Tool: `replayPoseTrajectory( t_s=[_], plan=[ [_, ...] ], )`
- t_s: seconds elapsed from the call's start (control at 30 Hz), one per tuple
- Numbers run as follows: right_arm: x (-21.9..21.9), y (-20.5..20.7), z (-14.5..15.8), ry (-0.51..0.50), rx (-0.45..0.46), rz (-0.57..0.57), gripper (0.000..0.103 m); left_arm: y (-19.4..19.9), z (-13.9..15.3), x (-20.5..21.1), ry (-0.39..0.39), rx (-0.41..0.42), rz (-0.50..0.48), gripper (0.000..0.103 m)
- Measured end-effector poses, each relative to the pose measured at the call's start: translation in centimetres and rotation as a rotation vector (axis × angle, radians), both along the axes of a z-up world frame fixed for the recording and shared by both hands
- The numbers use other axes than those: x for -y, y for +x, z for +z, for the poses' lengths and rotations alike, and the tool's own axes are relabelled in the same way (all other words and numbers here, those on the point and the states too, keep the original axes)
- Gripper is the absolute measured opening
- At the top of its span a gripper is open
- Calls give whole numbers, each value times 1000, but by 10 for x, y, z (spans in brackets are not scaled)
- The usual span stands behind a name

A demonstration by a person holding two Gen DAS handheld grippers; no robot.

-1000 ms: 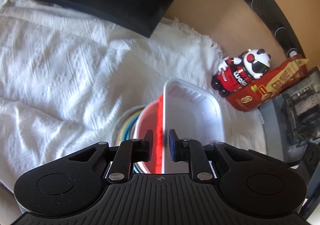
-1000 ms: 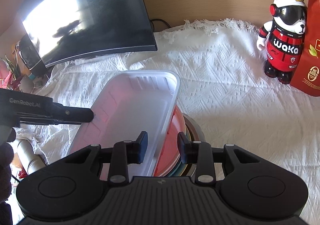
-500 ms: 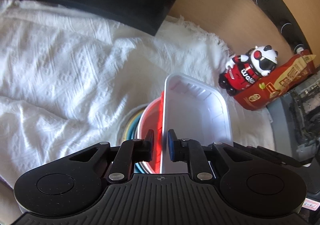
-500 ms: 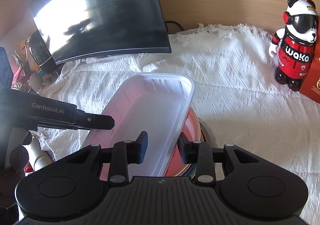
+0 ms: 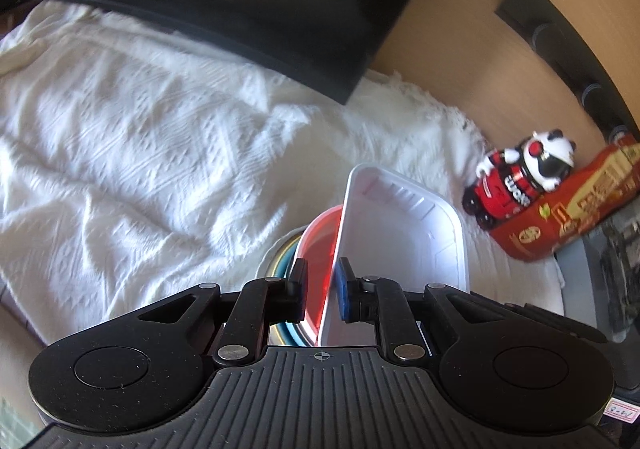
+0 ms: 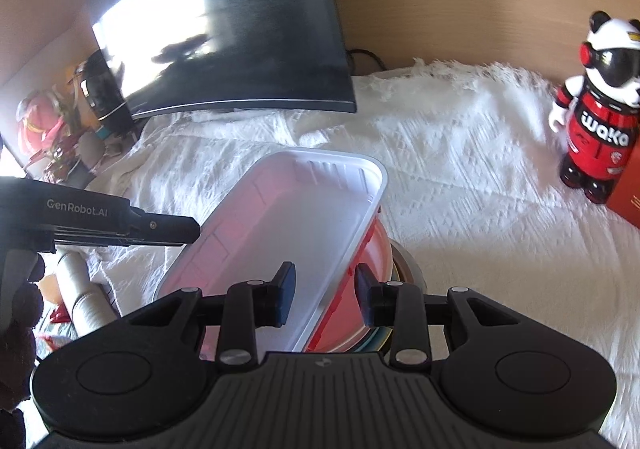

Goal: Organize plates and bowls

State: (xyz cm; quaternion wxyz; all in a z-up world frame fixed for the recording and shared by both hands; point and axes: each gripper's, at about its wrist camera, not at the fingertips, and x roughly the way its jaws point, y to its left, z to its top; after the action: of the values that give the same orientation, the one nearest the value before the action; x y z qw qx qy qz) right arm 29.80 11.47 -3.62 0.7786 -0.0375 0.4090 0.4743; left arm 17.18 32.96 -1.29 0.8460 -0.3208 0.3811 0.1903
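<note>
- The white tray (image 6: pixel 288 225) lies tilted on top of a red bowl (image 6: pixel 372 261), which sits on a stack of coloured plates (image 5: pixel 282 261) on the white cloth (image 5: pixel 132 153)
- The left gripper (image 5: pixel 320 291) is clenched on the tray's left rim together with the red bowl's edge (its far pad is inside the tray)
- The right gripper (image 6: pixel 325 295) is clamped over the tray's right rim and the red bowl's wall
- A dark monitor (image 6: pixel 236 33) stands behind the stack
- A panda figure (image 6: pixel 600 105) stands well apart to the right, beside a red packet (image 5: pixel 572 209)
</note>
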Motion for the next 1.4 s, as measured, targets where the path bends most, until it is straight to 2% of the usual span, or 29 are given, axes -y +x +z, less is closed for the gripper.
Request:
replayPoseTrajectory(
  t_s=[0.13,0.27,0.4,0.43,0.5,0.6,0.67,0.8,0.93,1.07,1.4],
  plan=[
    [7,3,4,19,18,-17,32,-19,7,3,-20,83,39,16],
    [30,-11,25,81,76,-98,32,-34,22,9,47,188,27,17],
    [56,-41,44,128,154,-218,36,-60,30,24,94,258,-63,17],
    [61,-49,46,136,161,-246,38,-69,30,28,110,255,-81,17],
    [69,-72,49,159,157,-314,52,-92,27,40,141,242,-136,16],
    [80,-111,46,223,155,-361,81,-128,21,61,236,256,-224,15],
    [82,-141,39,213,180,-407,83,-147,17,72,278,246,-252,15],
    [80,-197,19,140,175,-440,92,-178,3,91,278,207,-297,15],
    [79,-237,3,62,173,-461,92,-205,-6,103,294,194,-286,15],
    [82,-257,0,8,172,-516,92,-215,-8,109,355,150,-293,15],
    [81,-280,-9,-23,181,-499,92,-222,-14,115,341,135,-339,15]
  ],
)
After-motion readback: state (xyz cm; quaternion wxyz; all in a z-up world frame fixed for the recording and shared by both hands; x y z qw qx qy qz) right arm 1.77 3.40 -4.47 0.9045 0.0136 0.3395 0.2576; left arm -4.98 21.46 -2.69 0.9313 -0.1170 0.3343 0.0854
